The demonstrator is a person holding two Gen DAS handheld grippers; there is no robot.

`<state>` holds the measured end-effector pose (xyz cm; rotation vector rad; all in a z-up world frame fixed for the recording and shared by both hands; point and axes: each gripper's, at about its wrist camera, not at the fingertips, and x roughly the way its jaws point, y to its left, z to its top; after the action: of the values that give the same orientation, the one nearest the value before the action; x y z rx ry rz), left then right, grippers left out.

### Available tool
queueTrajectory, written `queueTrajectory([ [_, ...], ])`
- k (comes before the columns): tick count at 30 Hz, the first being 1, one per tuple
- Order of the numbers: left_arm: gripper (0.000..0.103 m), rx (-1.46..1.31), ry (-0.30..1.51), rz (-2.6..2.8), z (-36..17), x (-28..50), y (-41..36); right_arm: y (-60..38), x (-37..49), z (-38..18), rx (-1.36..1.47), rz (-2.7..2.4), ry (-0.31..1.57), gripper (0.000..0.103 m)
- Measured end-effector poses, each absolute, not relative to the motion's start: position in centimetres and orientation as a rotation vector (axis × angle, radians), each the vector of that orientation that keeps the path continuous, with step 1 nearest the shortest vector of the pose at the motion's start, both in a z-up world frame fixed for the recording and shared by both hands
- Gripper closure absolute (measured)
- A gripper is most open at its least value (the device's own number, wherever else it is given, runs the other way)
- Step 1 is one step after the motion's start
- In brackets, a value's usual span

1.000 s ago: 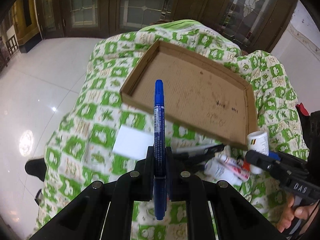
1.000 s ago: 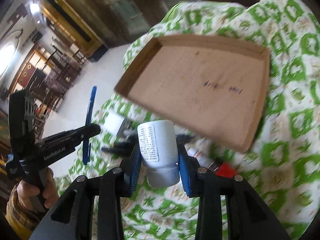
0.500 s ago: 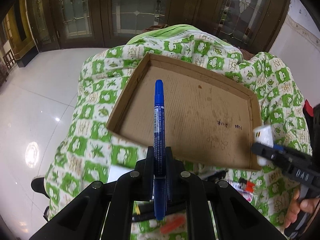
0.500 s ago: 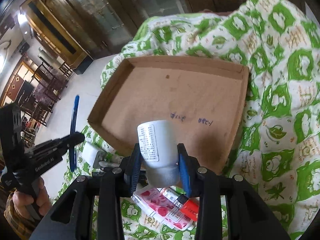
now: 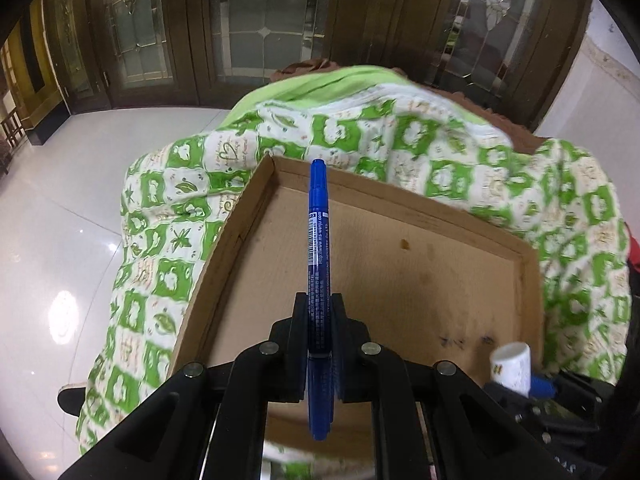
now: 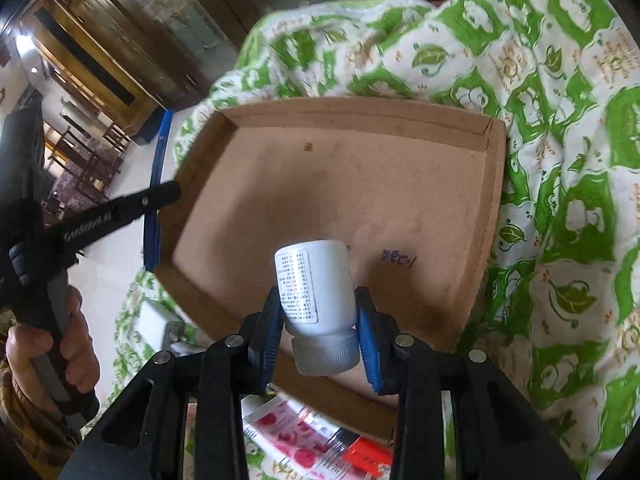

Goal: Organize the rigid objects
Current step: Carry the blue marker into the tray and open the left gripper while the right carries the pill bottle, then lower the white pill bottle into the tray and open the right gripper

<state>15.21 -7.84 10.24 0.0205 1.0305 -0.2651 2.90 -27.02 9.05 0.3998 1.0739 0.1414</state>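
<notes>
A shallow brown cardboard tray lies on a green-and-white patterned cloth; it also shows in the right wrist view. My left gripper is shut on a blue marker pen that points forward over the tray's left part. My right gripper is shut on a white pill bottle, cap towards the camera, held over the tray's near edge. The bottle shows at the lower right of the left wrist view, and the pen at the left of the right wrist view.
A pink-and-white tube with a red cap and a white block lie on the cloth in front of the tray. White tiled floor lies to the left, dark glass doors behind.
Both grippers moved forward towards the tray, which now looks larger and closer. The pen now reaches over the tray's left part and the bottle sits over its near edge.
</notes>
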Motion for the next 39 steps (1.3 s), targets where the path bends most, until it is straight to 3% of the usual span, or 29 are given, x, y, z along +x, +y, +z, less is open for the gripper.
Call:
queueTrajectory([
  [21, 0.093, 0.094, 1.081, -0.206, 6.1, 16.5, -7.1, -25.0, 4.3, 6.5, 0.282, 0.097, 1.145, 0.068],
  [22, 0.084, 0.103, 1.082, -0.203, 6.1, 16.2, -7.3, -25.0, 4.3, 6.5, 0.280, 0.098, 1.139, 0.064],
  [23, 0.065, 0.112, 1.084, -0.213, 6.2, 15.9, -7.4, -24.9, 4.3, 6.5, 0.279, 0.099, 1.134, 0.060],
  [25, 0.038, 0.127, 1.058, -0.208, 6.6, 14.6, -7.4, -25.0, 4.3, 6.7, 0.269, 0.078, 1.120, 0.044],
  [32, 0.036, 0.233, 0.969, -0.203, 9.0, 10.2, -7.6, -25.9, 3.7, 7.5, 0.307, 0.085, 1.063, 0.043],
  [39, 0.028, 0.214, 0.934, -0.221, 11.1, 4.4, -5.8, -26.1, 2.4, 8.5, 0.319, 0.106, 1.005, 0.034],
])
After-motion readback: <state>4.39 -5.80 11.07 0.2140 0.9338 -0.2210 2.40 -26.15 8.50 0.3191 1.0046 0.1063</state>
